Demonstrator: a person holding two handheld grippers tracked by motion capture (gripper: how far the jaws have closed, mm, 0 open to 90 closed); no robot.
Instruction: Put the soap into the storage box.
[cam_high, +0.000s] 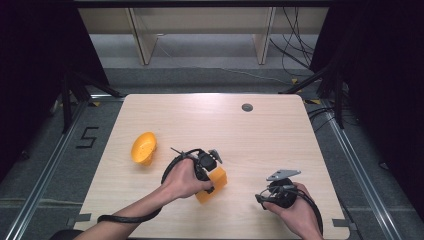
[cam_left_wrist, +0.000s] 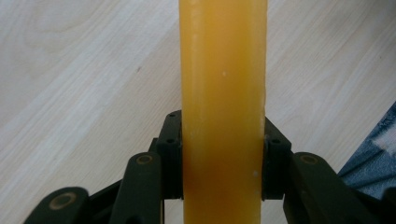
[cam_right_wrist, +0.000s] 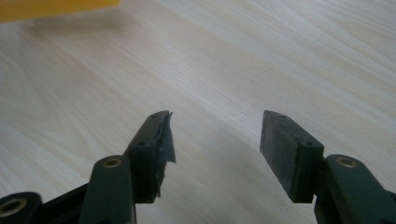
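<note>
My left gripper (cam_left_wrist: 223, 163) pinched the orange block (cam_left_wrist: 223, 93) edgewise, liable to twist loose, while my right gripper (cam_right_wrist: 215, 144) gaped empty.

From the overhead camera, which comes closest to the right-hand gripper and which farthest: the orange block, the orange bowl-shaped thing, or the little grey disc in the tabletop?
Measured from the right gripper in the high view:
1. Orange block, just to its left, clamped in the left gripper.
2. Grey disc, straight ahead near the table's far edge.
3. Orange bowl, far left, tipped on its side.
</note>
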